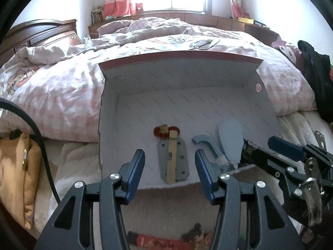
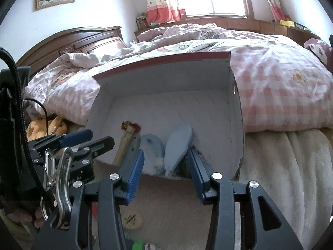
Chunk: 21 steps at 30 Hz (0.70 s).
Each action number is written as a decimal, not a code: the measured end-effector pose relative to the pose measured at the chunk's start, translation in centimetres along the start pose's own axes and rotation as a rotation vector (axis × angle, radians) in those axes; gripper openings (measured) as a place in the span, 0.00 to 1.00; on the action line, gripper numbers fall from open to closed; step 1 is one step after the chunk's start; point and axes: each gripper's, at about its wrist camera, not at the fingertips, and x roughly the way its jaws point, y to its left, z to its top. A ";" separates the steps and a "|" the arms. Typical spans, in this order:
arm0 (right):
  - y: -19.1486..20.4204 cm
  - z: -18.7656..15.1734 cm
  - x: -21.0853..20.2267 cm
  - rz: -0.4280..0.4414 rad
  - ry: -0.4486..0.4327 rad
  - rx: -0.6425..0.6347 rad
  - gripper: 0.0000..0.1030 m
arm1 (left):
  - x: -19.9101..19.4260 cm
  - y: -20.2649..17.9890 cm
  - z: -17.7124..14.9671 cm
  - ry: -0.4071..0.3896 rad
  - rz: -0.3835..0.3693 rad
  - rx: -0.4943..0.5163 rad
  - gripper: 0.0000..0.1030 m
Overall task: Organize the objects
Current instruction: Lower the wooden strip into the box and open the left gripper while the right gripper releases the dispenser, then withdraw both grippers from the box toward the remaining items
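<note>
Left wrist view: the left gripper (image 1: 169,167) had its jaws apart, w/ nothing between the blue pads. It stood just before the open front of a white cardboard box (image 1: 187,112) that lay on the bed (image 1: 68,95). Inside the box, near the front edge, lay a grey metal hinge (image 1: 181,162) w/ a pale wooden stick (image 1: 172,156) across it, and a red piece (image 1: 165,132) touched the far end of the stick. To the right of these was a blue curved handle (image 1: 205,144), then a light blue oval pad (image 1: 231,142). The right gripper (image 1: 276,148) came in from the right side, beside the pad; from here I could not tell how its jaws stood.

Right wrist view: the right gripper (image 2: 166,162) had the jaws open too. The narrow end of the light blue oval pad (image 2: 179,145) was between them, but the pads did not press on it. The pad leaned tilted in the box (image 2: 166,83), w/ the blue handle piece (image 2: 153,144) to its left, then the wooden stick (image 2: 124,145). The left gripper (image 2: 87,141) was at the left edge.
</note>
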 end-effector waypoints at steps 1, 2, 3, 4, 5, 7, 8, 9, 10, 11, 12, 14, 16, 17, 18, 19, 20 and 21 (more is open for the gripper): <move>0.1 -0.2 -0.2 0.001 0.004 0.000 0.44 | -0.3 0.0 -0.2 0.000 -0.002 -0.003 0.49; 0.2 -0.5 -0.4 0.003 0.008 0.000 0.44 | -0.6 0.0 -0.5 0.000 -0.004 -0.005 0.49; 0.3 -0.8 -0.7 0.005 0.012 -0.002 0.44 | -0.9 0.0 -0.7 0.000 -0.005 -0.006 0.49; 0.4 -1.1 -1.0 0.006 0.017 -0.003 0.44 | -1.2 0.1 -1.0 0.001 -0.006 -0.005 0.49; 0.5 -1.3 -1.2 0.007 0.021 -0.004 0.44 | -1.5 0.0 -1.2 0.002 -0.006 -0.005 0.49; 0.5 -1.8 -1.8 0.010 0.029 -0.004 0.44 | -2.0 -0.1 -1.7 0.004 -0.003 -0.006 0.49; 0.5 -2.1 -2.0 0.010 0.033 -0.002 0.44 | -2.3 -0.1 -2.0 0.005 -0.002 -0.007 0.49; 0.5 -2.4 -2.3 0.011 0.037 0.000 0.44 | -2.7 -0.1 -2.3 0.007 -0.002 -0.009 0.49; 0.5 -2.6 -2.6 0.012 0.039 0.003 0.44 | -2.8 0.0 -2.5 0.008 -0.001 -0.010 0.49; 0.5 -2.9 -2.9 0.012 0.041 0.004 0.44 | -3.1 0.1 -2.9 0.008 -0.001 -0.011 0.49; 0.5 -3.1 -3.2 0.013 0.043 0.004 0.44 | -3.4 0.1 -3.2 0.009 -0.001 -0.012 0.49; 0.6 -3.5 -3.6 0.010 0.047 0.001 0.44 | -3.9 0.2 -3.9 0.013 0.001 -0.014 0.49; 0.7 -3.8 -4.0 0.008 0.051 -0.002 0.44 | -4.4 0.2 -4.6 0.021 -0.002 -0.016 0.49; 0.7 -4.0 -4.2 0.009 0.053 -0.004 0.44 | -4.6 0.3 -4.9 0.024 -0.004 -0.017 0.49; 0.8 -4.2 -4.4 0.010 0.055 -0.006 0.44 | -4.8 0.3 -5.2 0.026 -0.005 -0.018 0.49; 0.9 -4.5 -4.6 0.010 0.060 -0.009 0.44 | -5.0 0.3 -5.5 0.029 -0.007 -0.019 0.49; 1.1 -4.8 -4.7 0.010 0.065 -0.014 0.44 | -5.2 0.3 -5.9 0.032 -0.008 -0.020 0.49; 1.2 -5.0 -4.8 0.010 0.069 -0.017 0.44 | -5.4 0.4 -6.3 0.036 -0.010 -0.021 0.49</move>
